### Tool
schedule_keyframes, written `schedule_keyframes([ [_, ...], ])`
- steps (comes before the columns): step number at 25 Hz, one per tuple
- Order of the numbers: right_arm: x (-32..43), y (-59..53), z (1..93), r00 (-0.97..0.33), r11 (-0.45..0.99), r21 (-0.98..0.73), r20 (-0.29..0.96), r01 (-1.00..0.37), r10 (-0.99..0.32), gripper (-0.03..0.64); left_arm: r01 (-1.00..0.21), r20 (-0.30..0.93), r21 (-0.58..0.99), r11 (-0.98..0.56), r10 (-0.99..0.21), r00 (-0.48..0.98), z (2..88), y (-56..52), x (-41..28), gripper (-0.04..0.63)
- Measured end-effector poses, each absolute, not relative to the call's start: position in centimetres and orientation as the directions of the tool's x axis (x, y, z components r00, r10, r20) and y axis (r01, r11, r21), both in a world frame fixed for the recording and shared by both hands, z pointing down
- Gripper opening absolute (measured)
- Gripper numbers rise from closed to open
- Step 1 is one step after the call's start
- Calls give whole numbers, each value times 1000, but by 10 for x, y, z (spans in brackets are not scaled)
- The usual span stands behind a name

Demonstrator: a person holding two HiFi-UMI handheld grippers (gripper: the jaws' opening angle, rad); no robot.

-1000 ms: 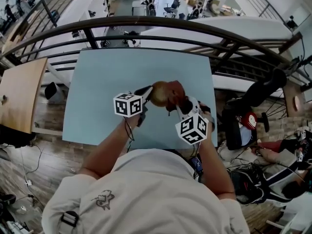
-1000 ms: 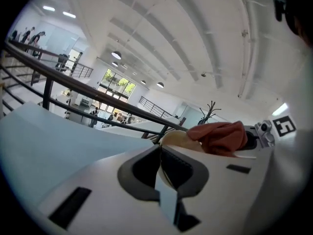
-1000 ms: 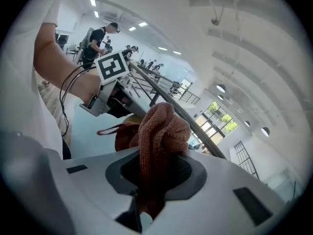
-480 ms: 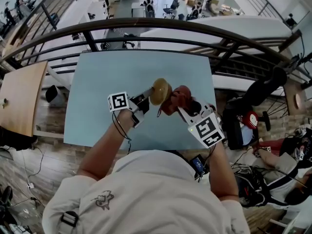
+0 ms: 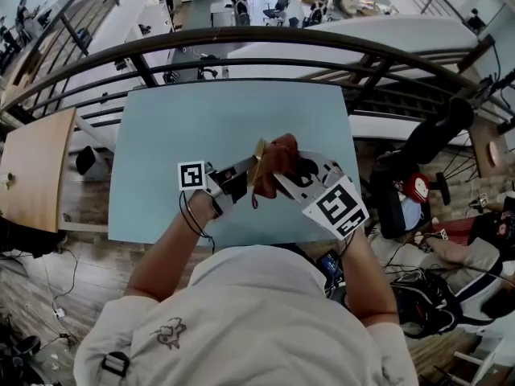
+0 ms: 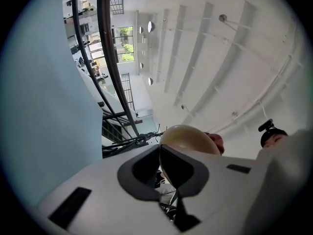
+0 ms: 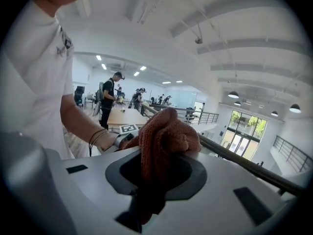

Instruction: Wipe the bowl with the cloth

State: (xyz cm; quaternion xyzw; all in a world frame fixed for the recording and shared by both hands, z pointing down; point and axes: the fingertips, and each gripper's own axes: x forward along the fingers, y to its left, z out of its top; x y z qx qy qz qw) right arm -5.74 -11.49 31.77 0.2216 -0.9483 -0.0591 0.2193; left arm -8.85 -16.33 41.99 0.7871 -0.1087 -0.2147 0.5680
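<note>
Above the light blue table [image 5: 173, 123] my left gripper [image 5: 241, 172] is shut on the rim of a tan bowl [image 5: 259, 161], which stands on edge, tilted sideways. In the left gripper view the bowl [image 6: 188, 138] bulges just past the jaws of the left gripper [image 6: 161, 155], its rim pinched between them. A rust-red cloth [image 5: 283, 156] is bunched against the bowl's right face. It is clamped in my right gripper [image 5: 291, 175]. The right gripper view has the cloth [image 7: 164, 133] filling the jaws of the right gripper [image 7: 155, 168], with the left gripper's marker cube [image 7: 128, 128] behind it.
A dark curved railing [image 5: 241, 43] runs past the table's far edge. A wooden tabletop [image 5: 32, 167] stands to the left. On the right, a black chair [image 5: 426, 147] and cables crowd the floor. People stand at desks in the distance [image 7: 110, 99].
The left gripper has rolled, turning the bowl from open-side-up to on edge. The right gripper with the cloth has risen and swung round against the bowl's right side.
</note>
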Motion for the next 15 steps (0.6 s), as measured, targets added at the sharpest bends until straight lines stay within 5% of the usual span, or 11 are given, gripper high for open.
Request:
schedule_keyframes([
  [15,-58,-149,283,-916,894,-207,146,-398,-374,95,404,-544,767,-499,-171,822,318,-122,-80,21],
])
